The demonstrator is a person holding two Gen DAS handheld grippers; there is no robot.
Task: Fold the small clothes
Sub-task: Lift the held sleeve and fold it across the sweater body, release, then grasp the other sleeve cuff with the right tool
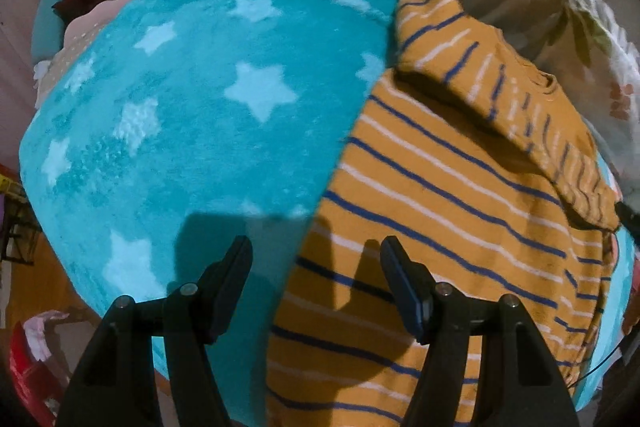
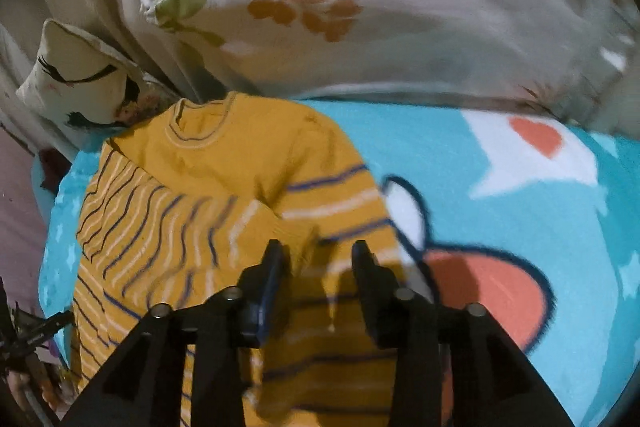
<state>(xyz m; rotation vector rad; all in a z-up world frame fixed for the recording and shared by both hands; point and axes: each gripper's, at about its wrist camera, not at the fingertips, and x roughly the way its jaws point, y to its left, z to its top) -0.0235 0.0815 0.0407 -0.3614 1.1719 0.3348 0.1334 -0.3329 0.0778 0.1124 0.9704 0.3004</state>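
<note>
Striped shirt (image 1: 448, 211), mustard with blue and white bands, lies on the turquoise star blanket (image 1: 168, 115) covering the bed. In the left wrist view it fills the 3 to 6 o'clock half; one sleeve (image 1: 500, 79) is already turned in over the body, running from 1 toward 4 o'clock. In the right wrist view the collar (image 2: 200, 131) sits at about 11 o'clock, the body spreads from centre toward 7 o'clock, and a floral pillow (image 2: 380, 3) lies beyond at 12 o'clock.

Step in hand, judged: the sleeve-in fold on one side looks done; the opposite side edge or the hem is the likely next grab.

How to do it well (judgement):
- Pinch shirt fabric only. The fleece underneath is soft and could come up with it.
- Take the edge near a corner so the fold line runs straight along the stripes.
- Lay the fold flat; bunched knit, as near the folded sleeve, will make a lumpy stack.

Left claw (image 1: 316, 247): parted moderately wide, nothing between the fingers. It hangs over the shirt's side edge, one finger above blanket, the other above stripes. Contact with cloth cannot be told.

Right claw (image 2: 318, 247): partly open, narrower than the left. It sits over the shirt close to a fabric ridge (image 2: 304, 231); the view is blurred, the pads do not look pressed on anything, and I see nothing held.
</note>
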